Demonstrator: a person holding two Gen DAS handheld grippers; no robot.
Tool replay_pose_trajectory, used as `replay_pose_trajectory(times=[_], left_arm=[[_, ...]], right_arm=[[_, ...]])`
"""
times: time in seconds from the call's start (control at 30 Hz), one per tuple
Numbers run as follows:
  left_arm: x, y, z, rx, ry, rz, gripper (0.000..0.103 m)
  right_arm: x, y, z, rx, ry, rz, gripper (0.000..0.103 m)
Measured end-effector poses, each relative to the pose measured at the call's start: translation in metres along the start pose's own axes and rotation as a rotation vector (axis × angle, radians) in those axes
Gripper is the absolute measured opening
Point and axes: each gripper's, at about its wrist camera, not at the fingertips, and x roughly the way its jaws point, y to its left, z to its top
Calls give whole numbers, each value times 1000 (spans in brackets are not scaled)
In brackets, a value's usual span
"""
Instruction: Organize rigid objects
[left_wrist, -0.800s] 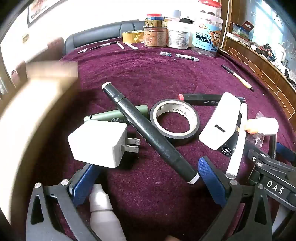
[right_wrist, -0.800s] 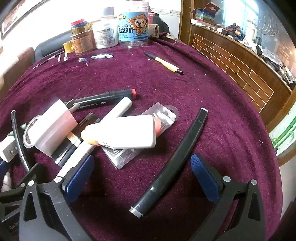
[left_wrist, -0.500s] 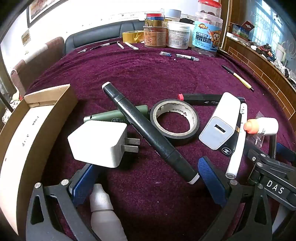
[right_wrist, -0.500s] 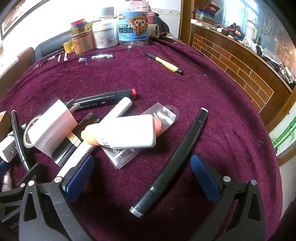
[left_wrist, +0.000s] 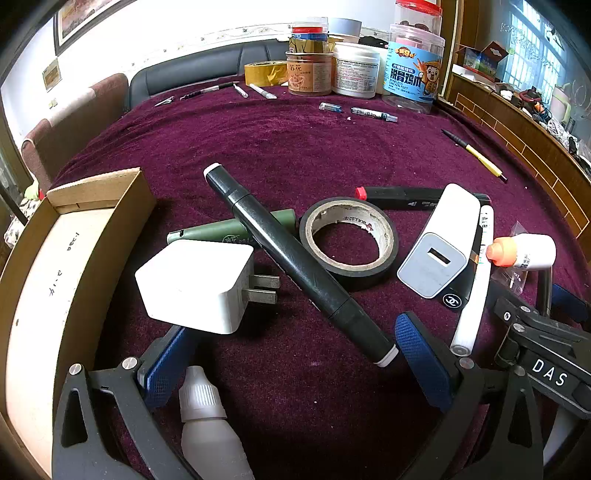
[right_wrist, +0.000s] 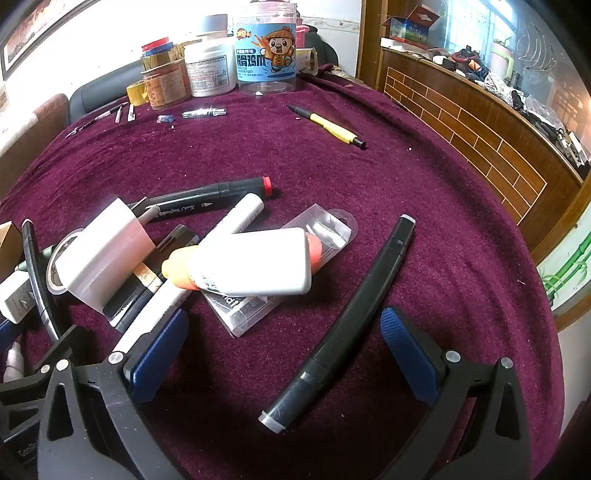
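Purple velvet cloth (left_wrist: 332, 147) fills both of my views, scattered with small hard things. On the left wrist view my left gripper (left_wrist: 295, 362) sits at the bottom of the frame with its blue pads spread wide and nothing between them. Just above its left pad lies a white plug adapter (left_wrist: 195, 284), prongs pointing right. A long black marker (left_wrist: 295, 262) runs diagonally from upper centre down toward the right pad, crossing over a green tube (left_wrist: 214, 232) and touching the roll of black tape (left_wrist: 349, 245) at mid-frame. A small white dropper bottle (left_wrist: 207, 421) pokes up at the bottom edge beside the left pad. At the left edge stands an open cardboard box (left_wrist: 96, 221). Right of the tape, a white charger (left_wrist: 439, 243) leans on a black case and a white pen (left_wrist: 476, 277).

On the right wrist view my right gripper (right_wrist: 284, 350) is likewise spread apart and grips nothing. Another black marker (right_wrist: 347, 317) lies between its pads, angled toward the upper right. Left of centre, a white glue bottle (right_wrist: 251, 262) with an orange cap rests on a clear plastic package (right_wrist: 321, 229). Above it sits a red-capped marker (right_wrist: 207, 195). Jars (right_wrist: 266, 59) stand at the top of the frame, and a yellow pen (right_wrist: 328, 127) lies alone in the upper middle
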Motion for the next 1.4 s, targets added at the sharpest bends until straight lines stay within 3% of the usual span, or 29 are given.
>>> replay_pose_trajectory(times=[1.13, 1.4], left_arm=[[-7, 2, -8, 32, 23, -23, 102], [-6, 2, -8, 30, 22, -22, 102]], right_arm=[[-2, -1, 0, -1, 0, 1, 103], [-4, -7, 0, -50, 52, 41, 103]])
